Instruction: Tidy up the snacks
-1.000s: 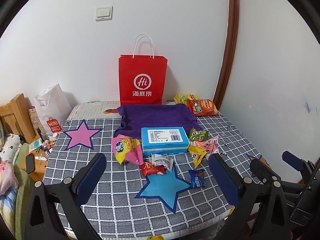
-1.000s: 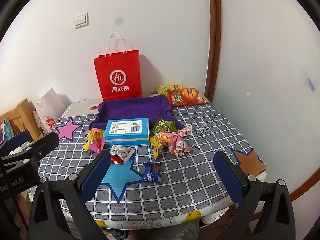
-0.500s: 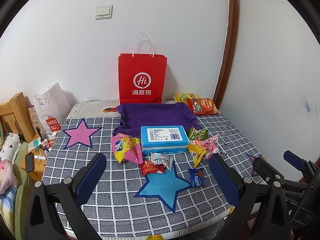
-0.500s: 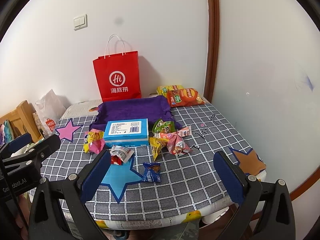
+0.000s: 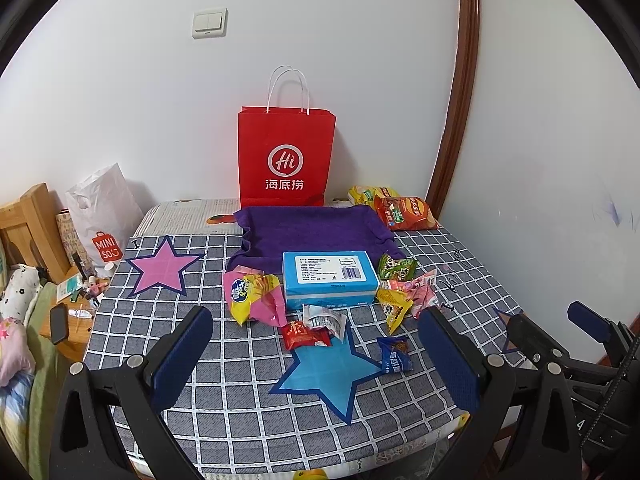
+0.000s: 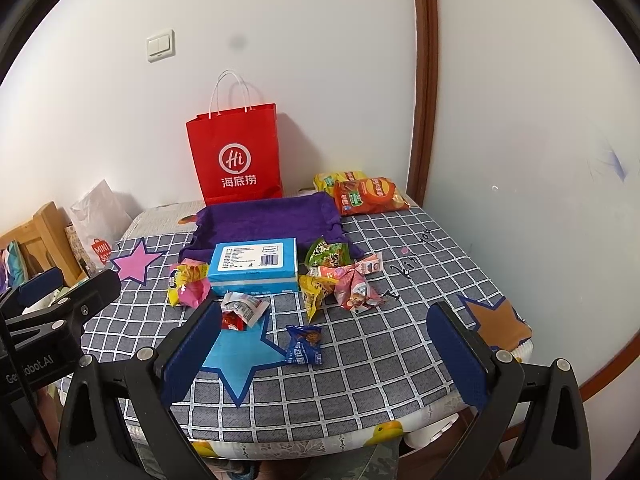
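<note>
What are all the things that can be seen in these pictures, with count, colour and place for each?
paper bag: 1, red, upright at the wall behind the table
cloth tray: 1, purple, in front of the bag
box: 1, light blue, in front of the tray
chip bags: 2, orange and yellow, back right corner of the table
small snack packets: about 8, mixed colours, scattered around the box
paper stars: 3, blue, pink, orange, flat on the checked tablecloth
light switch: 1, white, on the wall
plastic bag: 1, white, left of the table
left gripper: 1, black with blue pads, open, above the near table edge
right gripper: 1, same colours, open, empty
</note>
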A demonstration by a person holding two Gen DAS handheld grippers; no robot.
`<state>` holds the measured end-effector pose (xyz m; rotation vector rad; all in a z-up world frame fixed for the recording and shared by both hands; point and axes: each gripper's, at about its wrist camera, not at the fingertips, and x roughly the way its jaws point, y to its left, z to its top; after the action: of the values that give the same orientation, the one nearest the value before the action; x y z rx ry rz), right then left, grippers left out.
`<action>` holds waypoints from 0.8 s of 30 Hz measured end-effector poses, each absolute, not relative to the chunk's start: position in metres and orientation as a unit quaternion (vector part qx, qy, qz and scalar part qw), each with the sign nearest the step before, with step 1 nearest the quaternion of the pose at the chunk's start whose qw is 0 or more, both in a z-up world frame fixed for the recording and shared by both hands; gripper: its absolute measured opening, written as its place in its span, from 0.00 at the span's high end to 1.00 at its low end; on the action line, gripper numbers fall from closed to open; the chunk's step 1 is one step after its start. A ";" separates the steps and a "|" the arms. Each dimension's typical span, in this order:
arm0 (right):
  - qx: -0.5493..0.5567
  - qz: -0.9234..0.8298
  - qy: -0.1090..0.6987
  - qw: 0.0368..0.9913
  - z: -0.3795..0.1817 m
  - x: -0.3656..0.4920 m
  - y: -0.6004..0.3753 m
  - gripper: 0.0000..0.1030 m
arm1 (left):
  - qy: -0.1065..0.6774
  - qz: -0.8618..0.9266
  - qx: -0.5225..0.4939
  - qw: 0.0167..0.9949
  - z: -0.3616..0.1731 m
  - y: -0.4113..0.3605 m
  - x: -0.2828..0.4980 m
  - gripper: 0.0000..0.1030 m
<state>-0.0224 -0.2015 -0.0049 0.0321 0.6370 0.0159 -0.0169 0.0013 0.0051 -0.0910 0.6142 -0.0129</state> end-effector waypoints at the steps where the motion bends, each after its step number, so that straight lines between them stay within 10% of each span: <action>1: 0.016 0.008 0.313 0.949 -0.005 -0.022 -0.202 0.02 | 0.302 -0.006 -0.045 0.952 0.005 0.001 -0.017 0.00; 24: 0.024 0.014 0.299 0.954 -0.004 -0.025 -0.201 0.02 | 0.298 -0.004 -0.051 0.953 0.003 0.012 -0.009 0.00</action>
<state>-0.0250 -0.2015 -0.0038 0.0486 0.6080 0.0278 -0.0094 0.0119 0.0031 -0.1035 0.6054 -0.0083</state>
